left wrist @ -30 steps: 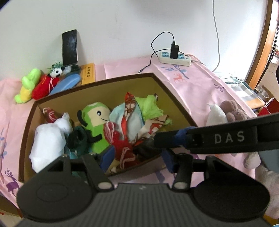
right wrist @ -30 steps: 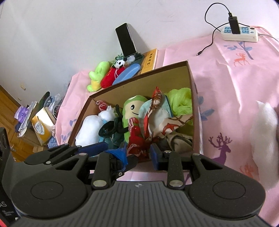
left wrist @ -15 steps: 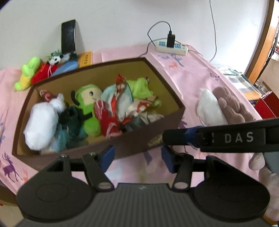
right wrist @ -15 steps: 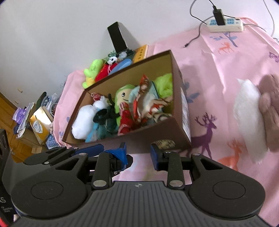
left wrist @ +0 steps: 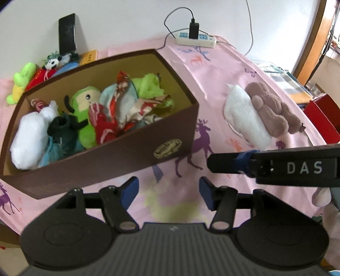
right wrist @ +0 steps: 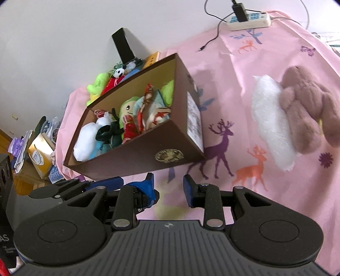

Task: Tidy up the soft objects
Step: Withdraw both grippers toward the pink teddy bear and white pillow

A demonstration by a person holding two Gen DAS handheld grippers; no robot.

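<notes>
A pink cloth printed with purple and orange deer [left wrist: 214, 70] [right wrist: 265, 53] covered the tabletop, which ran back to a plain white wall [left wrist: 127, 19]. On it stood a dark brown cardboard box with a tan lining [left wrist: 119, 157] [right wrist: 138, 157], filled with soft things: a green plush doll [left wrist: 85, 110], a white plush [left wrist: 27, 138] and red patterned fabric [left wrist: 106, 125]. To the box's right, well apart from it, a white fluffy pad [left wrist: 244, 116] [right wrist: 272, 123] lay touching a brown teddy bear [left wrist: 272, 110] [right wrist: 308, 106]. A white power strip [left wrist: 195, 39] and an upright black phone [left wrist: 67, 31] sat near the wall. The left gripper [left wrist: 169, 190] and the right gripper [right wrist: 169, 186] hovered before the box, their blue-padded fingers spread apart and holding nothing.
</notes>
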